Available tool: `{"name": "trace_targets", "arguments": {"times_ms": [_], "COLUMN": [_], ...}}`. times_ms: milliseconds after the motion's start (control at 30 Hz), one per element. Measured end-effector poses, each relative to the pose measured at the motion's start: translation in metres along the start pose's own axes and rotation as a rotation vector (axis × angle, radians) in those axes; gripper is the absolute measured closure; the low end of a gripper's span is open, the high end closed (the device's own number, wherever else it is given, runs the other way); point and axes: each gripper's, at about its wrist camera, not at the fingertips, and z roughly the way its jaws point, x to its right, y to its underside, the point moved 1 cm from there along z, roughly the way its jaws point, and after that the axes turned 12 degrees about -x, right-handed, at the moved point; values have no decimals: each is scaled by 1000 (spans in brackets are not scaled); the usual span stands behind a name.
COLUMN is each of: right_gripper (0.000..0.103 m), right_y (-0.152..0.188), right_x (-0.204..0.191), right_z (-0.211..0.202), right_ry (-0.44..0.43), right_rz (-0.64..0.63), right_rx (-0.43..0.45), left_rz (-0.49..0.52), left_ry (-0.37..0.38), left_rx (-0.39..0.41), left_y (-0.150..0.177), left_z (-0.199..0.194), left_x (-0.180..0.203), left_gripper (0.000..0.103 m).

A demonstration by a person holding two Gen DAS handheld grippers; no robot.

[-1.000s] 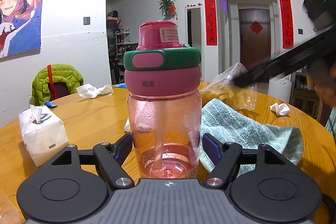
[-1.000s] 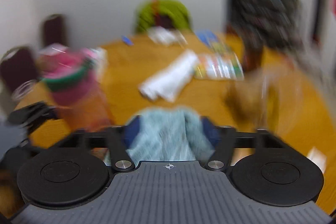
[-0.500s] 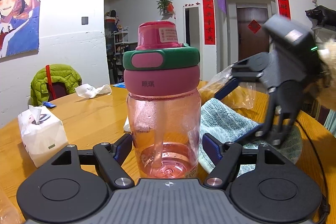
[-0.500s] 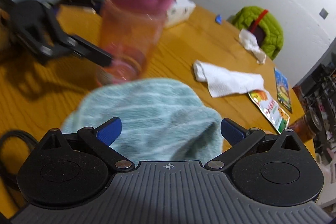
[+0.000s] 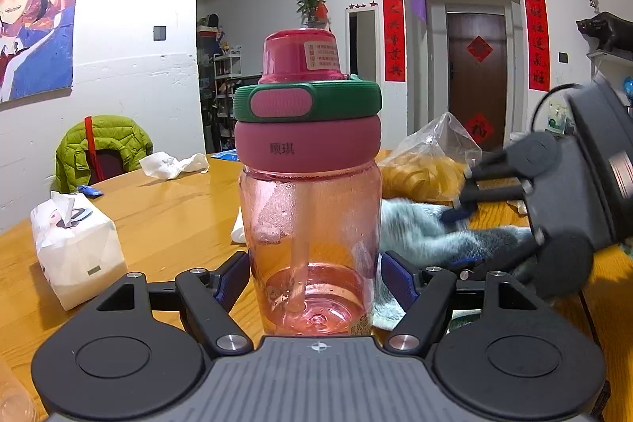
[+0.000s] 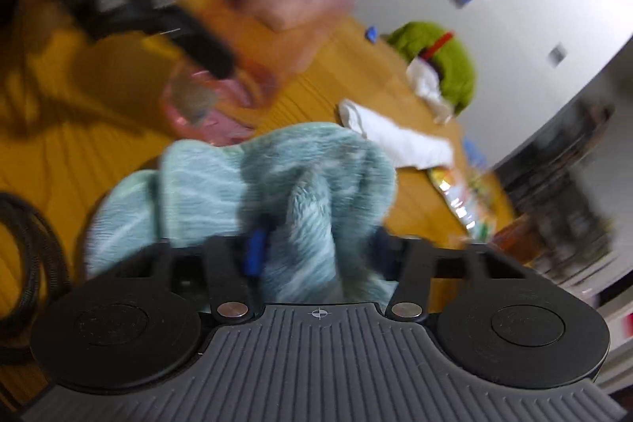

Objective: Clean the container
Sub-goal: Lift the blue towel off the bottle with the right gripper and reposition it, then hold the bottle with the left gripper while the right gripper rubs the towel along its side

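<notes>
A pink see-through bottle (image 5: 310,208) with a green and pink lid stands upright on the wooden table (image 5: 166,212). My left gripper (image 5: 314,279) is shut on its base, one blue pad on each side. A light blue towel (image 5: 427,228) lies to the right of the bottle. My right gripper (image 6: 316,244) has closed on a bunched fold of the towel (image 6: 300,184); it also shows in the left wrist view (image 5: 463,224). The bottle (image 6: 253,38) is blurred in the right wrist view.
A tissue box (image 5: 75,244) stands at the left. A plastic bag of yellow food (image 5: 427,165) lies behind the towel. A white cloth (image 6: 395,137), a snack packet (image 6: 463,192) and crumpled tissue (image 5: 174,163) lie on the table. A green jacket (image 5: 99,149) hangs on a chair.
My right gripper came down onto the towel and its jaws went from wide open to closed on a fold. The left gripper and bottle have stayed still.
</notes>
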Motion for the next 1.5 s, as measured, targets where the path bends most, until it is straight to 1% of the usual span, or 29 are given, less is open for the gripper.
{"name": "trace_targets", "arguments": {"times_ms": [33, 100, 200, 300, 400, 467, 500, 567, 600, 667, 700, 733, 767, 833, 900, 1000, 1100, 1200, 1267, 1300, 1333, 1400, 1433, 1467, 1500], "right_gripper": [75, 79, 80, 80, 80, 79, 79, 78, 77, 77, 77, 77, 77, 78, 78, 78, 78, 77, 77, 77, 75, 76, 77, 77, 77], "right_y": [-2, -7, -12, -6, 13, 27, 35, 47, 46, 49, 54, 61, 71, 91, 103, 91, 67, 54, 51, 48, 44, 37, 34, 34, 38], "right_x": [-3, -9, 25, 72, 106, 115, 114, 107, 104, 102, 104, 108, 113, 120, 120, 114, 100, 90, 81, 80, 78, 78, 81, 85, 89], "right_z": [-3, -9, -30, -54, -59, -52, -46, -24, -11, 0, 3, 3, 3, 2, 8, 32, 50, 70, 82, 84, 83, 80, 79, 71, 62], "right_ry": [18, 53, 36, 29, -61, -121, -160, -275, -365, -531, -579, -614, -651, -750, -864, -1056, -1095, -1030, -1001, -969, -927, -879, -854, -850, -877], "right_rz": [16, 49, 276, 578, 881, 1038, 1099, 1185, 1191, 1171, 1201, 1250, 1307, 1415, 1478, 1491, 1418, 1406, 1401, 1376, 1342, 1323, 1318, 1314, 1319], "right_rx": [-10, -30, 25, 144, 303, 405, 450, 503, 474, 465, 489, 522, 583, 712, 795, 780, 600, 376, 257, 227, 215, 212, 244, 322, 403], "left_rz": [-1, -4, -10, -9, -9, -11, -11, -11, -11, -10, -10, -13, -15, -13, -13, -14, -16, -22, -20, -19, -19, -19, -18, -16, -13], "left_ry": [0, 3, 5, 6, 4, 5, 5, 5, 4, 3, 3, 3, 4, 2, -1, 0, -7, -17, -21, -22, -22, -21, -21, -19, -17], "left_rx": [1, 4, 6, 8, 9, 10, 10, 6, 4, 1, -1, -2, -3, -3, -3, -2, -2, -4, -4, -4, -3, -3, -3, -3, -3], "left_y": [0, 0, 0, 1, 1, 1, 1, 1, 1, 2, 2, 2, 2, 2, 2, 2, 3, 3, 3, 3, 3, 3, 3, 3, 2], "left_z": [0, 0, 0, 0, 0, 0, 0, 1, 2, 3, 3, 4, 4, 4, 4, 4, 4, 5, 5, 4, 4, 4, 4, 5, 6], "left_x": [0, -1, -2, -2, -1, -2, -2, -2, -2, -2, -2, -2, -2, -1, -1, -2, -2, -4, -3, -3, -3, -3, -3, -3, -4], "left_gripper": [32, 32, 32, 32, 32, 32, 32, 32, 32, 32, 32, 32, 32, 33, 33, 33, 33, 33, 33, 33, 33, 33, 33, 33, 33]}}
